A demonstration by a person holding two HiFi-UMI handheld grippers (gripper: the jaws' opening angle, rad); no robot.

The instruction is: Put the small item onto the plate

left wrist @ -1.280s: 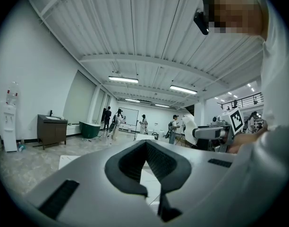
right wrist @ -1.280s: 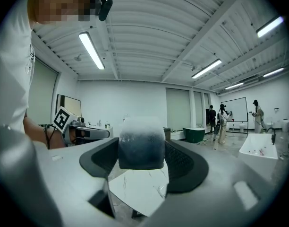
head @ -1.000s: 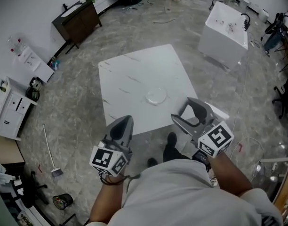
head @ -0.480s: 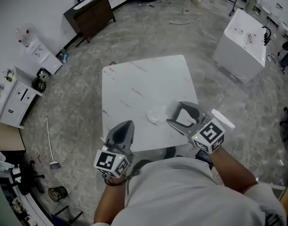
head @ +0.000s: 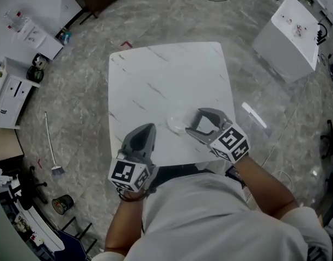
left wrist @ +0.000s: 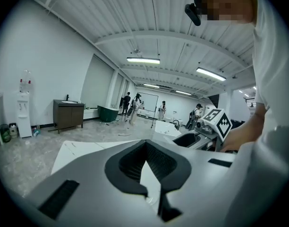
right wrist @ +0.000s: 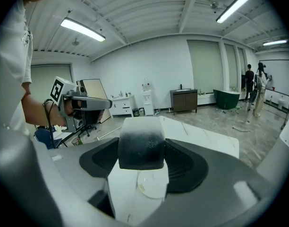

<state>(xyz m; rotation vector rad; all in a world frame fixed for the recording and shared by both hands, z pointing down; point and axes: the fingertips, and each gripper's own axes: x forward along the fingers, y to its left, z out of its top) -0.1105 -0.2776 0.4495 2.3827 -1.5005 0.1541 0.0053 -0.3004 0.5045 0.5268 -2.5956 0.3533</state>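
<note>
**Right gripper has the item and is almost at the plate**

The right hand-held gripper (head: 190,130) is clamped on the small rounded block (right wrist: 140,143), which is pale on top and fades to black lower down. The block sits squarely between the jaws in the right gripper view. The clear round glass plate (head: 177,124) is at the 6 o'clock end of the white marble-pattern desk (head: 166,75), close to the near edge. The gripper comes at it from about 3 o'clock, tips near the rim. In its own view the plate (right wrist: 151,186) shows just under the block, so I'd say it's lining up for the drop, which hasn't happened yet.

The left hand-held gripper (head: 147,129) has its jaws together with nothing in them. It's parked at the desk's near edge, around 8 o'clock from the plate, probably just keeping out of the way.
</note>
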